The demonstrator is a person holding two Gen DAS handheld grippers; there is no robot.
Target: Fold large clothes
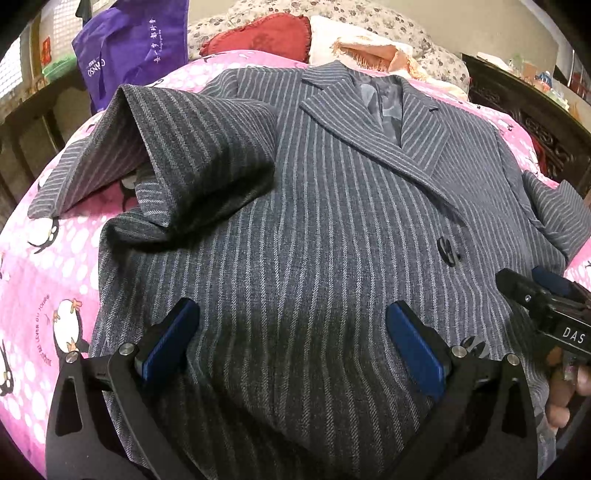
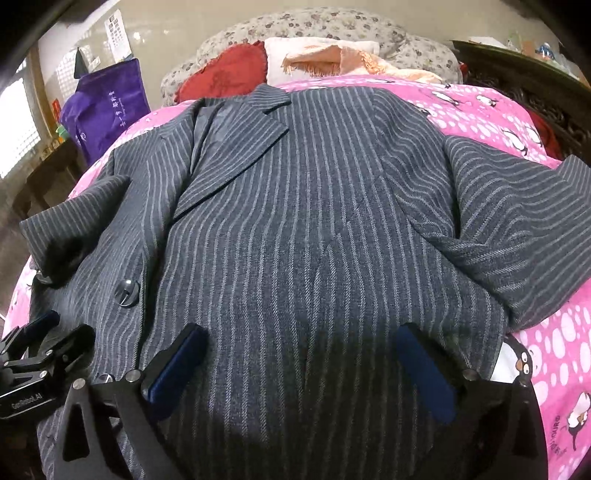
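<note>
A grey pinstriped suit jacket [image 1: 332,229] lies face up on a pink penguin-print bedspread [image 1: 55,266], collar away from me. It also shows in the right wrist view [image 2: 314,229]. Its left sleeve [image 1: 199,158] is folded across the chest; its right sleeve [image 2: 517,221] lies out to the side. My left gripper [image 1: 291,332] is open and empty, jaws wide just above the jacket's lower front. My right gripper [image 2: 301,354] is open and empty over the lower front beside it, and shows at the right edge of the left wrist view [image 1: 546,295].
A purple tote bag [image 1: 129,48] stands at the far left. A red cushion [image 1: 258,35], a peach towel [image 1: 369,48] and a floral pillow [image 2: 314,26] lie at the bed's head. A dark carved wooden frame [image 1: 535,122] runs along the right.
</note>
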